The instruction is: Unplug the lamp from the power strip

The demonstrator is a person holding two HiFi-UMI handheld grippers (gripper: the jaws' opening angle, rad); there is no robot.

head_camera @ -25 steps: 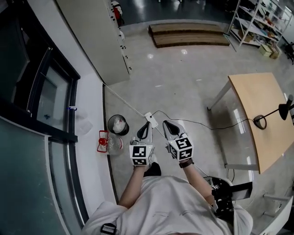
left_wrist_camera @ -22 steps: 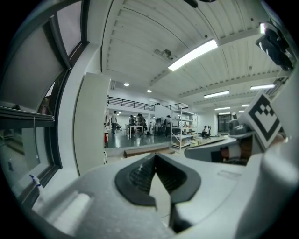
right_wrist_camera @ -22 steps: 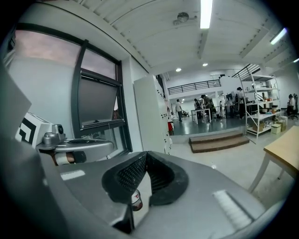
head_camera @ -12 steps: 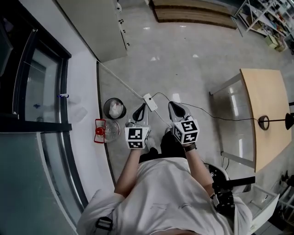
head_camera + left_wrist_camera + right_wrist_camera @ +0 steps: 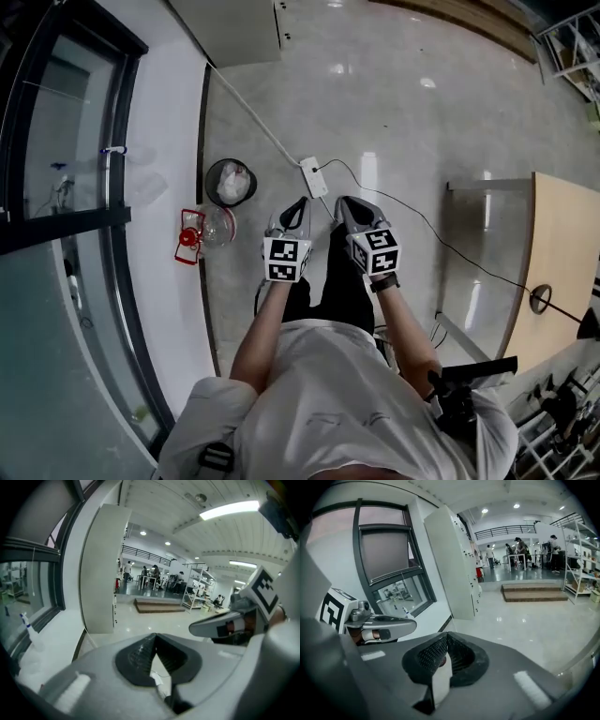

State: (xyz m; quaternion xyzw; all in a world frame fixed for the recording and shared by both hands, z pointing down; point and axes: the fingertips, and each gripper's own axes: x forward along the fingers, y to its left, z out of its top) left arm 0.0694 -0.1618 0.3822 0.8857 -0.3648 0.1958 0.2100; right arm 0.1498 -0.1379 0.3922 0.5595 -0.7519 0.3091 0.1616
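Operator wears a white short-sleeved shirt (image 5: 328,394) and dark trousers (image 5: 345,286). Left gripper (image 5: 298,210) and right gripper (image 5: 345,206): grey shells, black-and-white marker cubes (image 5: 285,260).

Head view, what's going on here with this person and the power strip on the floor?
A person holds a pair of tongs in each hand, out over the floor. The left tongs and right tongs are both shut and empty, pointing toward the white power strip just ahead without touching it. A black cord runs from the strip across the floor toward the lamp on the wooden table, and it looks still plugged in.
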